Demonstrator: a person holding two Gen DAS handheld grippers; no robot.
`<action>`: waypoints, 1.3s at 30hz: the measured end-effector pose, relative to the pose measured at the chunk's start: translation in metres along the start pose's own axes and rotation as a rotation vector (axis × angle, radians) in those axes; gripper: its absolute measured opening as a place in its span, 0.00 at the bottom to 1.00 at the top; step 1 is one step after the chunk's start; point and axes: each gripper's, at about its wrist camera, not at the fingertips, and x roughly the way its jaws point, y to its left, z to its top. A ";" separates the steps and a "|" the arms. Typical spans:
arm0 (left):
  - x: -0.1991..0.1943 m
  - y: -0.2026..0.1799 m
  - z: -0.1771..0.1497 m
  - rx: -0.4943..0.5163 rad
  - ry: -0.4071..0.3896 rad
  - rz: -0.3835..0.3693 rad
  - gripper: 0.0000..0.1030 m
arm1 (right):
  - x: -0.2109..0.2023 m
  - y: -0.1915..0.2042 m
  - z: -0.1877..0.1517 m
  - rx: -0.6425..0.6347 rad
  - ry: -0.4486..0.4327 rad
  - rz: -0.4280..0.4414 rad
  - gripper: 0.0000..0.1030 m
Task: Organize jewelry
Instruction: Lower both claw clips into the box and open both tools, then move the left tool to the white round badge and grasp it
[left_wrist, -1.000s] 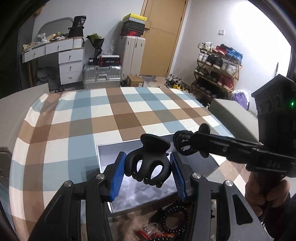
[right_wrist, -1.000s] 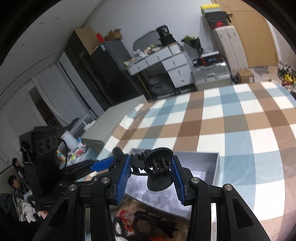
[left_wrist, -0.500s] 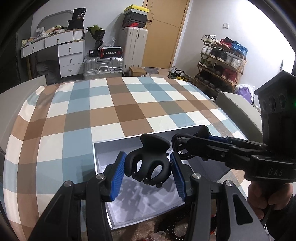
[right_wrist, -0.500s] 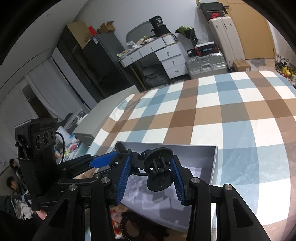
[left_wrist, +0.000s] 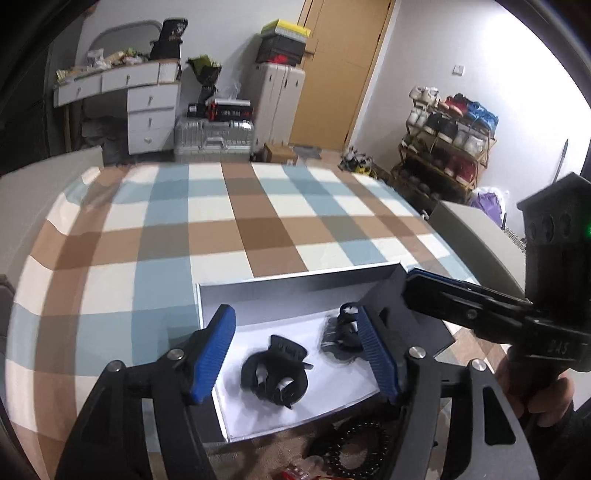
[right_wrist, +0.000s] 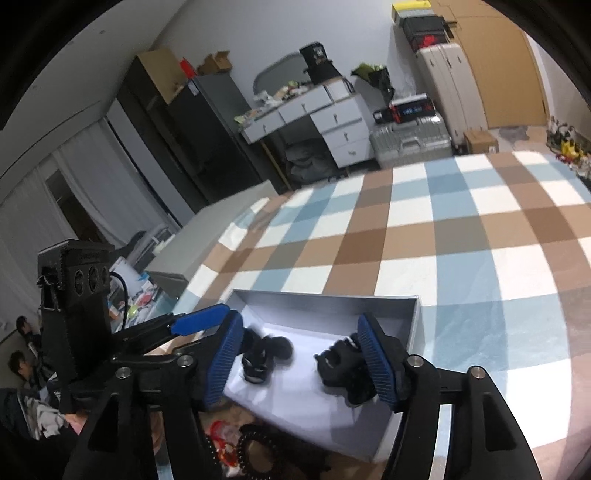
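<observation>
Hair clips (left_wrist: 275, 376): black plastic, slightly glossy. Box (left_wrist: 295, 291): grey card, matt, smooth white floor. Checked cloth (left_wrist: 166, 236): woven fabric, matt. Gripper pads (left_wrist: 212, 360): blue ribbed rubber. Bead bracelet (left_wrist: 354, 448), bottom of frame: dark, glossy.

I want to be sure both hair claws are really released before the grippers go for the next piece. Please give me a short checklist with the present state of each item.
1. Left gripper jaws have just been opening, nothing pressed between the pads: ok.
2. Right gripper jaws have just been opening, pads off its claw: ok.
3. First hair claw lies on the floor of the grey box: ok.
4. Second hair claw inside the box too: ok, though blurred, so whether settled: cannot tell.
5. Black bead bracelet outside the box, in front: not ok, not yet sorted.
</observation>
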 end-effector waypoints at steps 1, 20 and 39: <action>-0.001 -0.001 0.001 0.006 -0.006 0.008 0.65 | -0.006 0.001 0.000 -0.002 -0.012 -0.002 0.69; -0.068 -0.026 -0.026 0.028 -0.177 0.150 0.82 | -0.086 0.050 -0.029 -0.146 -0.176 -0.101 1.00; -0.088 -0.041 -0.067 0.012 -0.150 0.199 0.85 | -0.125 0.081 -0.084 -0.240 -0.248 -0.224 1.00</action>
